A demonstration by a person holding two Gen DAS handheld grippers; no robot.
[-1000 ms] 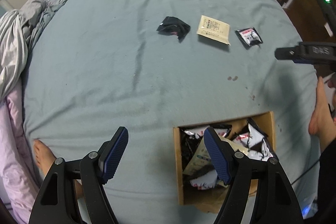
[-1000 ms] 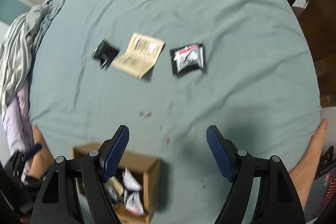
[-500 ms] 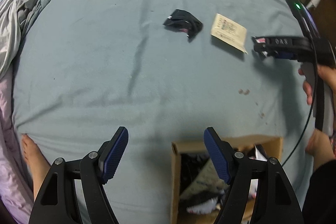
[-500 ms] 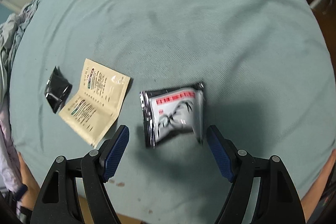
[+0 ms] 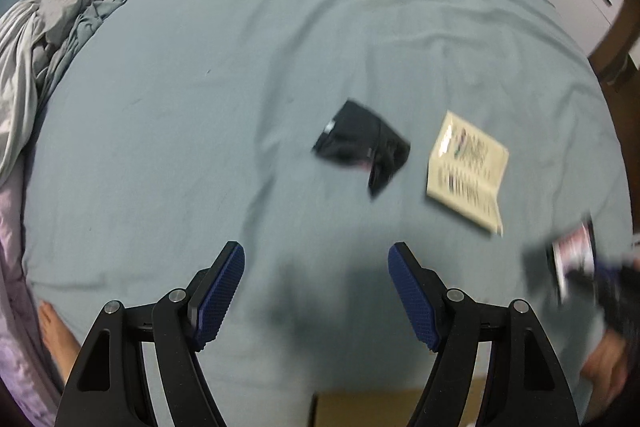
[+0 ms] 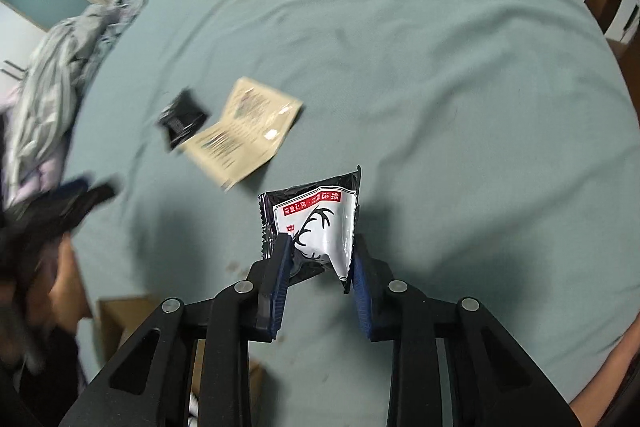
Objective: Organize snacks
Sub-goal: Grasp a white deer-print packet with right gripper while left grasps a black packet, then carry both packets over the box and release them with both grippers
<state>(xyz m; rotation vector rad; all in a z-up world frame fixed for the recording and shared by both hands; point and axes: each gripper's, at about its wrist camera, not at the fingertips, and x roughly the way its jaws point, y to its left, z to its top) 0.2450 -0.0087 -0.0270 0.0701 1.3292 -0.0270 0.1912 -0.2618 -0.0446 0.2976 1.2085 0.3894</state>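
Bed sheet (image 6: 420, 27), blue-green, takes up nearly the whole of both views; a heap of crumpled bedding (image 6: 60, 59) lies at its far left edge.

Cardboard box (image 6: 120, 323) sits near the person, lower left in the right wrist view; only its top edge (image 5: 384, 403) shows in the left wrist view. Contents mostly hidden.

Right gripper (image 6: 318, 267): clenched on the lower part of a black-and-white snack packet (image 6: 316, 219), pads pinching both side edges so the foil buckles between them. The packet stands up from the sheet, top edge free.

Left gripper (image 5: 316, 291): jaws wide apart, nothing between them, hanging over bare sheet short of the loose items.

Tan packet (image 6: 244, 131) lies flat on the sheet, beyond and to the left of the held one. Small black packet (image 6: 182, 117) is just beside the tan one on its left, crumpled.

Judgement on the step: carry the held packet to the box. Grip looks secure but off toward the bottom, so keep the squeeze steady and avoid swinging, as slick foil could slip. Bring it over the opening before letting go, low enough that it lands inside. The left gripper is well placed to take the black packet next; its crumpled fold offers a raised edge to pinch.
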